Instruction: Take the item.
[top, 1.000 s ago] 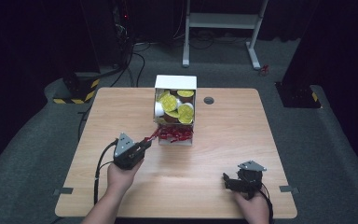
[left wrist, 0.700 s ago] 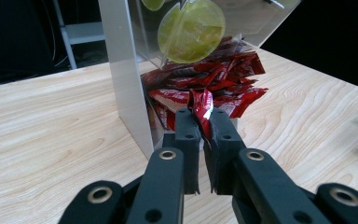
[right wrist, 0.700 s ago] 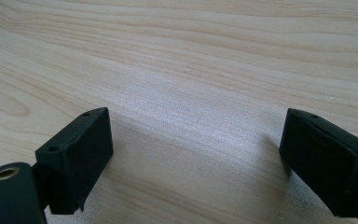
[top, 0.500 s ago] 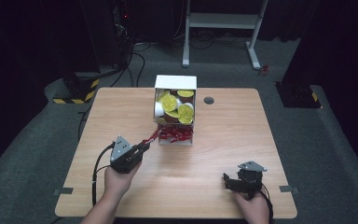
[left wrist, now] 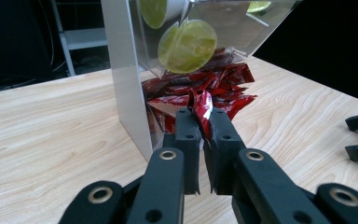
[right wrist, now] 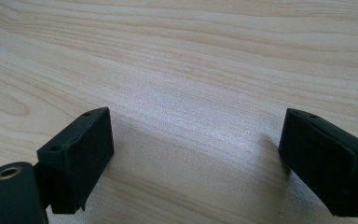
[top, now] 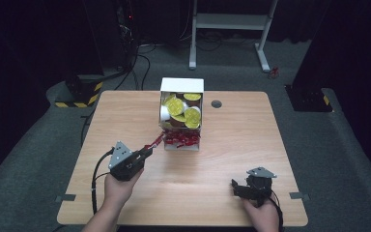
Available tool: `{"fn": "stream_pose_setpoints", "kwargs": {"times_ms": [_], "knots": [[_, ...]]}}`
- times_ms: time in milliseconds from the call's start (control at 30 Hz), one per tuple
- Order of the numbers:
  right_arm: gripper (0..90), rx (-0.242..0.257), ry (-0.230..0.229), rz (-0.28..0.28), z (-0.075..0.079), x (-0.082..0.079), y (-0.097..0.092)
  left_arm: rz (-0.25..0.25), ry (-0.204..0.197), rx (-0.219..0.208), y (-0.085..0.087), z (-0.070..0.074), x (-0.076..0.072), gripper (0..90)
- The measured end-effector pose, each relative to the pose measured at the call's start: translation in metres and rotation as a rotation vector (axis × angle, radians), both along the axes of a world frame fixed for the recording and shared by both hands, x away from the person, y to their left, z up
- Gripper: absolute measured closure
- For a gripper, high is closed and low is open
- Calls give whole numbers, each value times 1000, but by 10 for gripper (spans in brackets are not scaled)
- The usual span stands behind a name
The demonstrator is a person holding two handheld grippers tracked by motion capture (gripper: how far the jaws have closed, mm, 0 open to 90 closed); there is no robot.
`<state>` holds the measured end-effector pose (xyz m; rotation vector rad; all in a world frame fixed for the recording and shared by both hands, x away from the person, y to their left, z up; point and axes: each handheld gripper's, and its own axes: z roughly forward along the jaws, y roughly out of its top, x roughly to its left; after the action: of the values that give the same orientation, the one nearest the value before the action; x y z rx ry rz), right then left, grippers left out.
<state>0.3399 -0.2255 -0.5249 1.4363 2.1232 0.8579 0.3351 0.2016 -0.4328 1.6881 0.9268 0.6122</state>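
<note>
**Inspector:** Your left gripper is clenched on a red packet, pinching it at one end. In the left gripper view, the packet rises from between the pads at centre frame. Its far end reaches toward the heap of packets at the mouth of the dispenser.

**Operator:** What is the risk?

**Inspector:** Two, in my judgement. The hold is on a thin, glossy edge, so a sharp pull could slide the packet out of the pads. Also, I cannot tell whether the packet is clear of the heap. If it is caught, you could drag its neighbours onto the table or shift the dispenser.

**Operator:** And from above?

**Inspector:** In the high view, the left gripper sits left of centre. The packet runs up and right from its tips to the dispenser's lower left corner. The yellow-lidded cups sit higher in the dispenser, away from your pull.

**Operator:** The other hand?

**Inspector:** Your right gripper rests at lower right, well apart from the dispenser. Its jaws are spread wide over bare wood and hold nothing.
</note>
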Motion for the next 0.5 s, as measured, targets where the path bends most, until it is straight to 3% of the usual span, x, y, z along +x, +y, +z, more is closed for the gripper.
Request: {"fn": "stream_pose_setpoints", "kwargs": {"times_ms": [500], "knots": [[101,1,0,0,0,0,0,7,-31,-18,13,10,-5,846]]}}
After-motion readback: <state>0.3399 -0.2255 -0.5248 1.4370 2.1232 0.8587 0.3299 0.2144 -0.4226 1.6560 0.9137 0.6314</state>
